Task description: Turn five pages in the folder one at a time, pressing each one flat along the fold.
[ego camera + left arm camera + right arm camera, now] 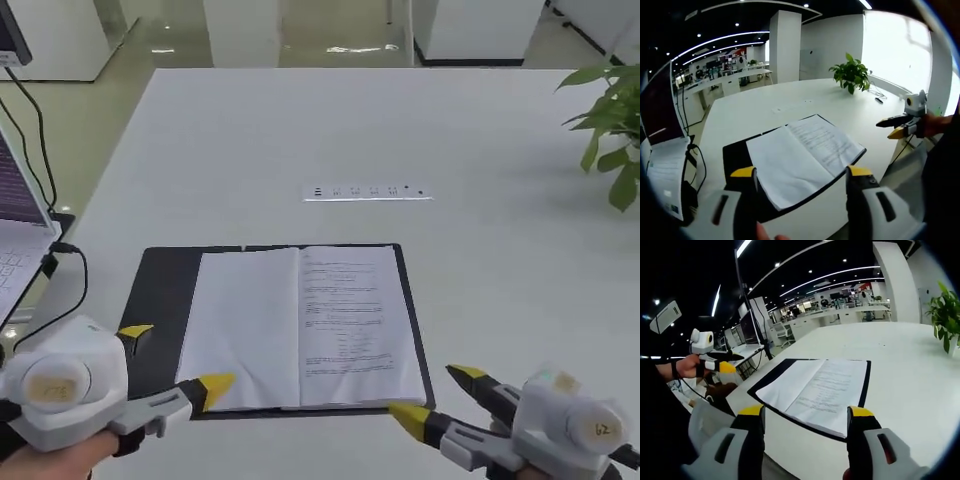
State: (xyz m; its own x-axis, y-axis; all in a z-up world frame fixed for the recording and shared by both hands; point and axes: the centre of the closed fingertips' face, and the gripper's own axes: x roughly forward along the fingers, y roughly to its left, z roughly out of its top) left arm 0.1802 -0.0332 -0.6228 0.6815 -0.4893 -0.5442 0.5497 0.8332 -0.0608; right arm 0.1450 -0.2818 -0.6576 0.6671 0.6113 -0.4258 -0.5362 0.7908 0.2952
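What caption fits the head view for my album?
Open folder on white table, left gripper and right gripper open by its near edge.

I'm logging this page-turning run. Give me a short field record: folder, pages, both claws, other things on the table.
folder: black, open on the white table
left page: blank, flat
right page: printed, flat
left claw: open, empty, near folder's near left corner
right claw: open, empty, near folder's near right corner
other: socket panel beyond folder; plant at right; laptop at left
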